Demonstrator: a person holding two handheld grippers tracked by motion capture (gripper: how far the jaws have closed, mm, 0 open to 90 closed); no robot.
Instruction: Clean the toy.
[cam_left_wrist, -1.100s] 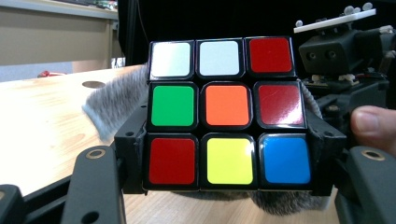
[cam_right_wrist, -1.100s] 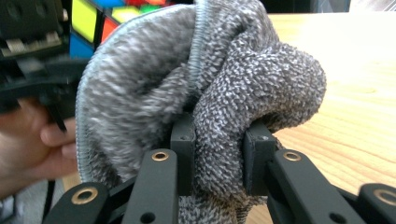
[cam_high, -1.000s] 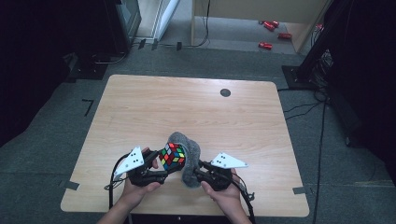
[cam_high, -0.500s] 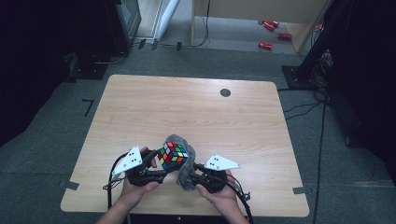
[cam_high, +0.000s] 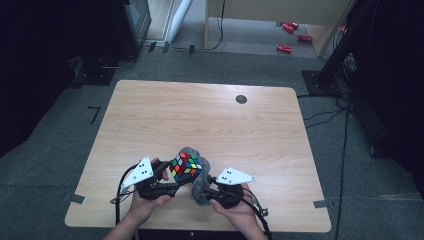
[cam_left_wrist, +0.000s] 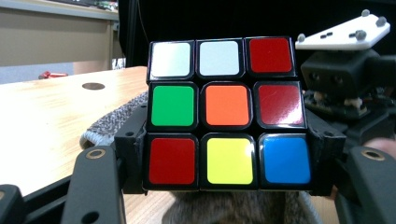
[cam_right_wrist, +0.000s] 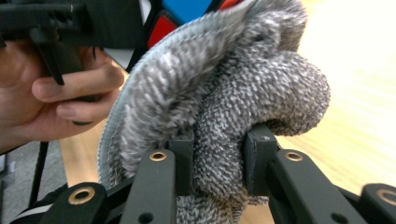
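A multicoloured plastic puzzle cube (cam_left_wrist: 227, 114) is clamped by the left gripper (cam_left_wrist: 227, 186). Beside the cube, a grey knitted cloth (cam_right_wrist: 243, 98) is pinched by the right gripper (cam_right_wrist: 218, 161). The cube could probably be knocked loose by hard wiping.

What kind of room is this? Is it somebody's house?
Probably not a house. It looks like a lab or workshop: a bare wooden table stands on grey carpet with loose cables trailing over the floor, tape marks stuck down, and dark equipment stands around it.
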